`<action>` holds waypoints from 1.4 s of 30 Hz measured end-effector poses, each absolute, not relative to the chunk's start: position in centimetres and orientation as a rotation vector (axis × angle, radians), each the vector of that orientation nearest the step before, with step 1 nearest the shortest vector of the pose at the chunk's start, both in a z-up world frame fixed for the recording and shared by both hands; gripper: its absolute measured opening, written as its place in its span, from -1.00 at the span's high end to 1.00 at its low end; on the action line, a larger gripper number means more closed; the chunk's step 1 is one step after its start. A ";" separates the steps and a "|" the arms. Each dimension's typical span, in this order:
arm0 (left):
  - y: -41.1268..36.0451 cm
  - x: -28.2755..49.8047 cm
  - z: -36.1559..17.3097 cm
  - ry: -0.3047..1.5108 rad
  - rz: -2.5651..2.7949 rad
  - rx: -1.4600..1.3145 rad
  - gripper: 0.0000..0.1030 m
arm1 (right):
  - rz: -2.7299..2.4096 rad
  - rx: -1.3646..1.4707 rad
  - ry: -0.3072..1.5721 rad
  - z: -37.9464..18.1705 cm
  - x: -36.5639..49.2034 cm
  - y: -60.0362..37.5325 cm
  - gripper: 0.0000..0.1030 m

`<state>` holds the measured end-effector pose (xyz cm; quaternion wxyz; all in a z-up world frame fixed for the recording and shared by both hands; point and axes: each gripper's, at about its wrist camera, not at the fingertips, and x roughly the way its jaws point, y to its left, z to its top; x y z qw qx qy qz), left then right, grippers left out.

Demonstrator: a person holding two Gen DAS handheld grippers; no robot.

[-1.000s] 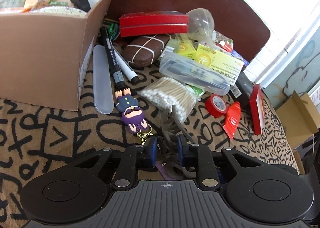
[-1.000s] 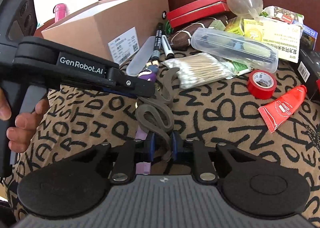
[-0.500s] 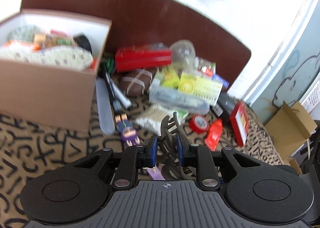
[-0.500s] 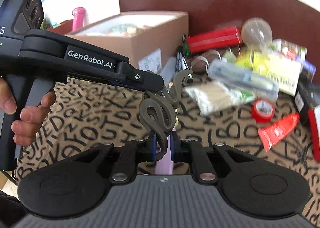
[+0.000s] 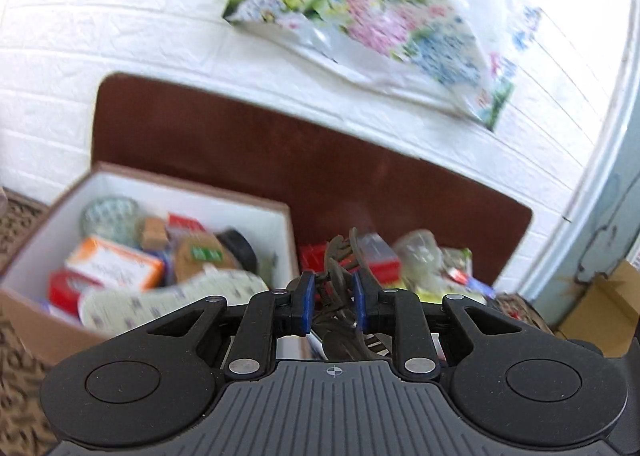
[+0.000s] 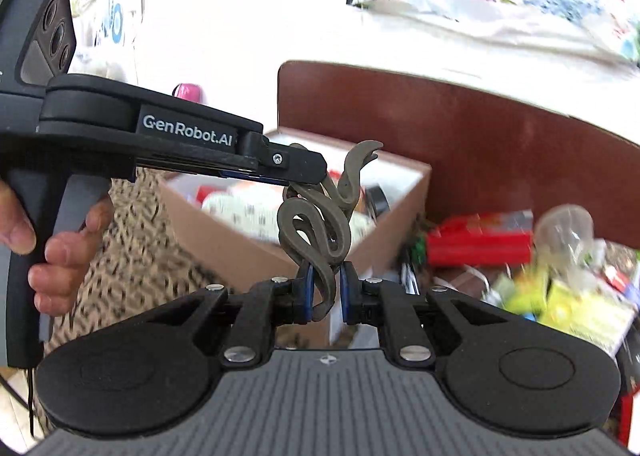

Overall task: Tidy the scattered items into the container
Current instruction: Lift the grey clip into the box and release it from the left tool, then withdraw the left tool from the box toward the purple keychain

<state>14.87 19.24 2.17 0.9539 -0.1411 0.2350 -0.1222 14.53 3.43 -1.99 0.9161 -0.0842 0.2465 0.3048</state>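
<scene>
A grey-brown hair claw clip (image 6: 320, 212) hangs in the air, gripped from two sides. My right gripper (image 6: 323, 292) is shut on its lower end. My left gripper (image 6: 308, 172) is shut on its upper end; in the left wrist view the clip (image 5: 340, 256) shows between the blue pads of the left gripper (image 5: 331, 302). The brown cardboard box (image 5: 36, 320), white inside and filled with packets, lies below left in the left wrist view and behind the clip in the right wrist view (image 6: 224, 232).
On the patterned cloth right of the box lie a red box (image 6: 480, 244), a clear bulb-shaped item (image 6: 564, 224) and yellow-green packets (image 6: 576, 304). A brown headboard (image 5: 320, 172) and a white brick wall stand behind. A cardboard carton (image 5: 604, 304) is at far right.
Both grippers have lifted the hair clip off the cloth and carried it up and left, toward the box. Both views now tilt upward and show the wall.
</scene>
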 end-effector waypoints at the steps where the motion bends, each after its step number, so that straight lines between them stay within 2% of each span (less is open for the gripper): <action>1: 19.6 15.7 2.4 0.476 -0.244 -0.285 0.68 | 0.628 -0.167 0.507 -1.9 15.4 4.0 0.71; 15: 23.3 27.7 0.4 0.519 -0.240 -0.317 0.65 | 0.604 -0.070 0.594 -3.7 26.3 8.2 0.71; 17: 23.3 29.3 -0.3 0.520 -0.240 -0.318 0.27 | 0.597 -0.050 0.602 -4.3 27.8 8.4 0.66; 18: 23.3 30.1 -0.8 0.528 -0.225 -0.323 0.01 | 0.595 -0.034 0.604 -4.7 28.7 8.3 0.61; 19: 23.4 30.8 -1.3 0.537 -0.208 -0.333 -0.39 | 0.593 -0.018 0.607 -5.1 29.4 8.3 0.48; 20: 23.6 31.2 -1.8 0.544 -0.191 -0.340 -0.55 | 0.578 -0.012 0.615 -5.3 30.0 8.2 0.09; 21: 23.8 31.2 -2.2 0.546 -0.173 -0.340 -0.73 | 0.553 -0.018 0.615 -5.3 30.2 8.1 -0.18; 23: 24.2 30.7 -2.6 0.522 -0.150 -0.319 -0.76 | 0.527 -0.041 0.584 -5.2 29.8 7.7 -0.34; 25: 24.4 29.9 -2.7 0.502 -0.135 -0.289 -0.94 | 0.532 -0.054 0.553 -4.9 29.2 7.1 -0.46; 28: 24.6 29.1 -2.5 0.514 -0.133 -0.274 -1.00 | 0.535 -0.065 0.539 -4.7 28.4 6.8 -0.60; 30: 24.5 28.4 -2.4 0.531 -0.159 -0.266 -1.00 | 0.534 -0.073 0.525 -4.5 27.7 6.8 -0.78; 38: 23.2 25.5 -2.0 0.537 -0.179 -0.177 -1.00 | 0.523 -0.098 0.497 -3.5 25.8 6.5 -0.82; 42: 22.5 23.8 -1.3 0.531 -0.186 -0.183 -1.00 | 0.527 -0.115 0.484 -2.8 24.3 6.1 -0.91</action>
